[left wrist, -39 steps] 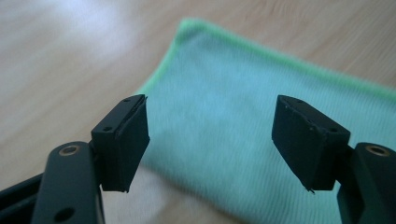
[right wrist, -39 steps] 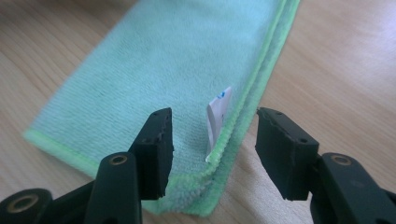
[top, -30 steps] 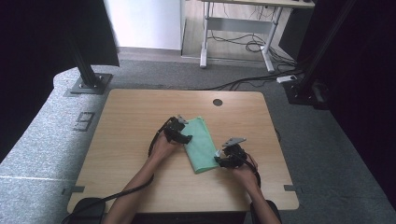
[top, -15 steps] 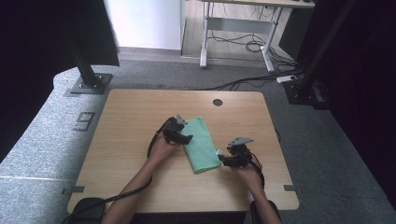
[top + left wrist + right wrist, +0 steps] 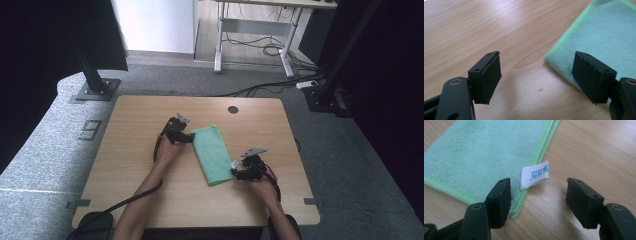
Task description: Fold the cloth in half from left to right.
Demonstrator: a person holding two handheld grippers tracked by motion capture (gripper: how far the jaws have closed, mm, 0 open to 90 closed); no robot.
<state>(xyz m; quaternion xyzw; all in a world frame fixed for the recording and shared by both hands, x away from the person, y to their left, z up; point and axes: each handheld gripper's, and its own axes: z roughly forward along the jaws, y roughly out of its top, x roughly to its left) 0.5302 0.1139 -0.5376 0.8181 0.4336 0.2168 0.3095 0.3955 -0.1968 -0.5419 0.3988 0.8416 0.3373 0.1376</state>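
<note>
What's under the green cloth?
The green cloth lies flat on the wooden table, folded with layered edges. A white tag sticks out beside its edge. Whether anything is tucked inside or beneath it cannot be seen.

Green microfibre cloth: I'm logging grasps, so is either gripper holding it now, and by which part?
Nothing is held. The left gripper is open beside the folded green microfibre cloth; the right gripper's jaws, just opening, straddle its tagged corner without pressing.

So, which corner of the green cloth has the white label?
The near right corner of the green cloth, beside the right gripper; the white label sticks out there.
</note>
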